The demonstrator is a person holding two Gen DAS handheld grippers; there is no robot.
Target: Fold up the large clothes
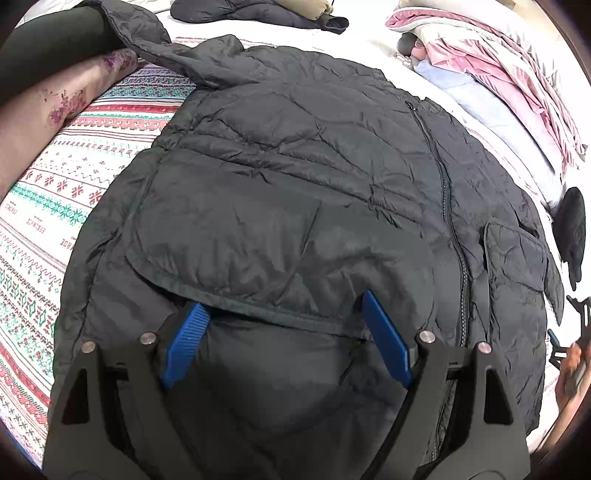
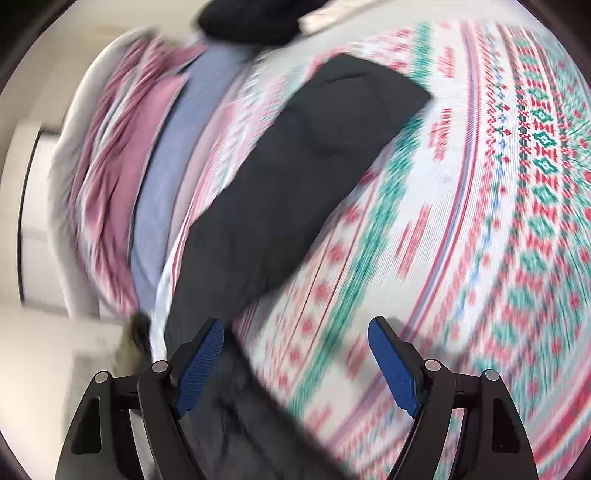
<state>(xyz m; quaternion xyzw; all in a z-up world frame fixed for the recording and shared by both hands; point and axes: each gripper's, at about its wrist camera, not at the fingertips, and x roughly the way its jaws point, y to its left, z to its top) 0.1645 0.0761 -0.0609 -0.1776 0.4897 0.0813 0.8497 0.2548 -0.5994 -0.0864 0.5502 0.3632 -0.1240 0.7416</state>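
Note:
A dark grey quilted jacket (image 1: 295, 166) lies zipped and spread flat on the patterned bedspread (image 1: 74, 166). One sleeve (image 1: 277, 240) is folded across its front. My left gripper (image 1: 284, 301) hovers open at that sleeve's hem, with its left fingertip just under the edge and the pads pressing on nothing. In the blurred right wrist view my right gripper (image 2: 299, 325) is open and holds nothing. It hangs over the bedspread (image 2: 480, 221) beside the jacket's other sleeve (image 2: 295, 166), which stretches straight out from the lower left. Part of the right gripper (image 1: 576, 332) and a hand show at the left wrist view's right edge.
A pile of pink, white and pale blue clothes (image 1: 498, 74) (image 2: 129, 166) lies along the bed's edge. Another dark garment (image 1: 258, 14) (image 2: 251, 18) sits at the far side. A black and pinkish flower-print shape (image 1: 55, 96) rests at the left. A small black item (image 1: 572, 229) lies right of the jacket.

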